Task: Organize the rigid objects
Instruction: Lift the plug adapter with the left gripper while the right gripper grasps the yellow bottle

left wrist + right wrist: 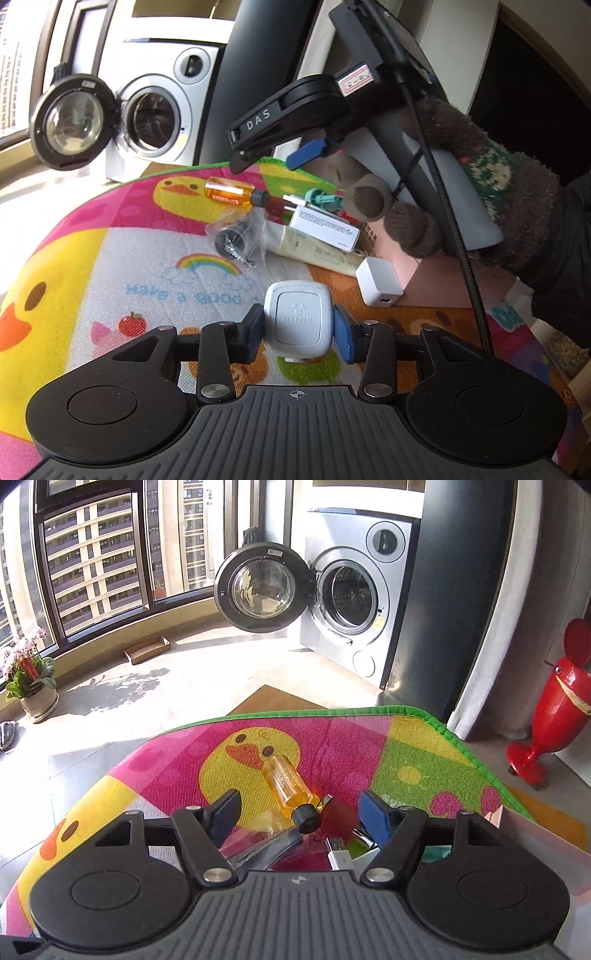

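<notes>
Left tool (pixel 298 330) clamped on a white rounded-square plastic gadget with a grey face panel (pixel 297 319), blue pads pressing both its sides, held just above the colourful duck-print play mat (pixel 110 258) covering the table

Right tool (pixel 299 814) open, nothing between the pads; no earlier frame to compare. In left wrist view it hangs at 12 o'clock over the clutter, gripped by a hand in a brown knitted glove (pixel 480 192)

Key relation: clear orange plastic bottle with black cap (pixel 288 790) lies directly ahead of the right tool, at 12 o'clock, cap end nearest the tool, long axis running toward 11 o'clock. So the axis is nearly in line with the fingers, not across them; my guess is a wrist roll or side approach is needed to pinch the body. Right hand is the nearer one, left is busy

Rest of pile at 1 o'clock from left tool: white cube charger (pixel 378 286), cream tube (pixel 314 251), white labelled box (pixel 325 227), bagged black part (pixel 234 238), pink box (pixel 443 280)
</notes>
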